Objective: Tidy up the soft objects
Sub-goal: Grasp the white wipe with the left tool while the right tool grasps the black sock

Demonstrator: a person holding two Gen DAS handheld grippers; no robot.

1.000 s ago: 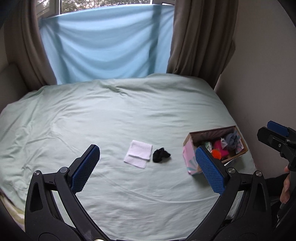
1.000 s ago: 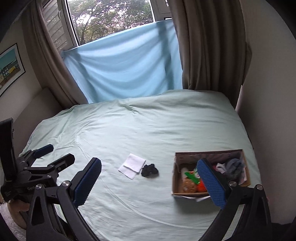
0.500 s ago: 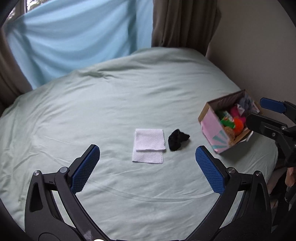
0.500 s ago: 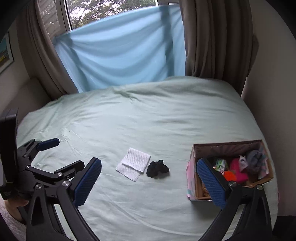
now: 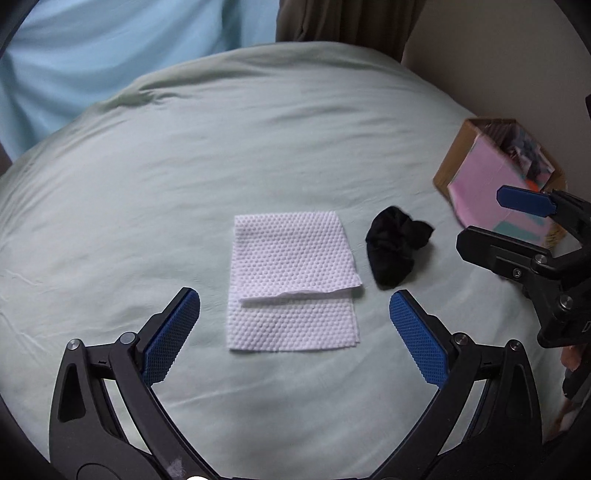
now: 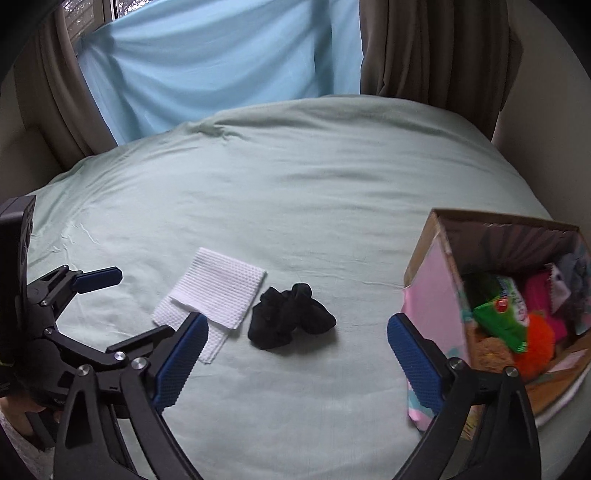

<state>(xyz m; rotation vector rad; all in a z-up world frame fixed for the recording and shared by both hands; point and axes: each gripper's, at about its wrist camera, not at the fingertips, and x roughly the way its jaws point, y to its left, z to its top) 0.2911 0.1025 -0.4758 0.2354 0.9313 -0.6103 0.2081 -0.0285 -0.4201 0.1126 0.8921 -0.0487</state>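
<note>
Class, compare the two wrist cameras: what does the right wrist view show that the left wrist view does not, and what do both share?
Only the right wrist view looks down into the cardboard box, showing an orange fuzzy ball and a green packet; it also shows the window. Only the left wrist view shows the white cloth unobstructed. Both share the black sock bundle, the bed, and both open tools: left tool, right tool.

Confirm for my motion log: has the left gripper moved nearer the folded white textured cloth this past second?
Yes. The left gripper has come forward and down toward the white cloth, which now fills the space between its open fingers.
</note>
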